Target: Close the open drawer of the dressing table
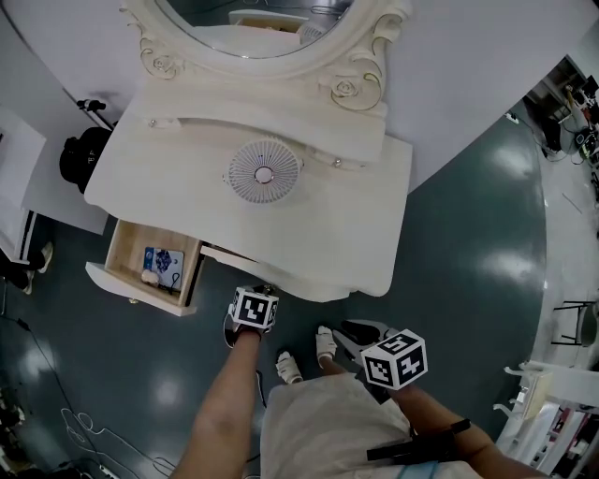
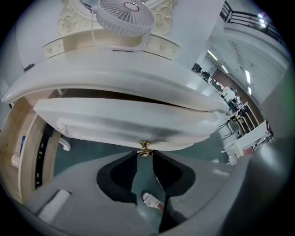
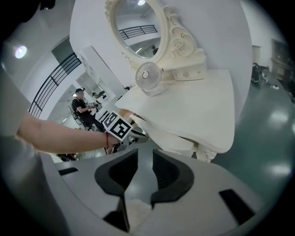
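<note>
The cream dressing table (image 1: 309, 243) has its left drawer (image 1: 126, 245) pulled far out, with a blue packet (image 1: 162, 262) inside. The middle drawer front (image 2: 124, 126) stands slightly out from under the tabletop, leaving a dark gap above it. Its small brass knob (image 2: 145, 148) sits between the tips of my left gripper (image 2: 145, 155), and the jaws close on it. From the head view, that left gripper (image 1: 259, 291) is at the table's front edge, its tips partly hidden. My right gripper (image 3: 144, 154) is open and empty, held back near the person's body (image 1: 350, 330).
A round white fan (image 1: 264, 171) stands on the tabletop below the oval mirror (image 1: 253, 28). The person's feet (image 1: 288, 367) are on the dark green floor just before the table. A black bag (image 1: 82, 154) lies left of the table, and cables (image 1: 84, 426) trail at bottom left.
</note>
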`<state>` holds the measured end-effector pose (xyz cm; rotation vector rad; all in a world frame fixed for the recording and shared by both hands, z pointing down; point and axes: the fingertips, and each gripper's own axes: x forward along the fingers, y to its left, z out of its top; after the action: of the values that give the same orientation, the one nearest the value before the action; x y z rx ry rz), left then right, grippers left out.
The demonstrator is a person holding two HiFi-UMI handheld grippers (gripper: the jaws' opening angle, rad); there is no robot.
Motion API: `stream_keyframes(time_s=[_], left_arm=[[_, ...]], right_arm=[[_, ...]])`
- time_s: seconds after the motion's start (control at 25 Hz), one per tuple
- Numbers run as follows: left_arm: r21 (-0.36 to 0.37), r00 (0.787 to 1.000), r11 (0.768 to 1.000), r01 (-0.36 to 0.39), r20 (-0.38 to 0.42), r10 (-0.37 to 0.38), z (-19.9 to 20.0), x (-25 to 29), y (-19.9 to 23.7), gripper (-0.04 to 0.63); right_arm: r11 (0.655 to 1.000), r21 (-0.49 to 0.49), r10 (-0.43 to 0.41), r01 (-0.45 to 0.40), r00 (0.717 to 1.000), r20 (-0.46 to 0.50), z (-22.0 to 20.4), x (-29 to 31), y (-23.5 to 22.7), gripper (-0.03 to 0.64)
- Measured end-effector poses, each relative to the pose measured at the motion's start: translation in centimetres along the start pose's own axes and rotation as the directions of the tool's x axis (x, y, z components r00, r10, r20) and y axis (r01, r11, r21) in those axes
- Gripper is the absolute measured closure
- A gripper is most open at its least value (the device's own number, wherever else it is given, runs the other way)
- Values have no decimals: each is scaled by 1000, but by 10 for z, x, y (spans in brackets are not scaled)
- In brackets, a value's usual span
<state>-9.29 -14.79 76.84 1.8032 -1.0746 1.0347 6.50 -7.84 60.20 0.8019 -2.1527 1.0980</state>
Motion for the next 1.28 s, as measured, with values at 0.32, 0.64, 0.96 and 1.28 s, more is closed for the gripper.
stream_keyframes(time_s=[0.32, 0.64, 0.96, 1.28], left_arm=[[13, 1000, 1000, 1, 19, -1, 16, 7, 2, 483], [11, 999, 1000, -2, 38, 2, 33, 13, 4, 483], [10, 998, 1000, 4, 64, -5, 47, 18, 6, 483], [5, 998, 1000, 16, 62, -16, 48, 18, 7, 483]], right_arm=[[1000, 21, -4, 4, 1000, 2, 0, 1, -6, 512], [999, 43, -5, 5, 1000, -6, -3, 4, -11, 514], [998, 58, -1, 2, 1000, -14, -4, 10, -15, 515], [998, 62, 1, 0, 1000, -17, -1, 15, -16, 517]])
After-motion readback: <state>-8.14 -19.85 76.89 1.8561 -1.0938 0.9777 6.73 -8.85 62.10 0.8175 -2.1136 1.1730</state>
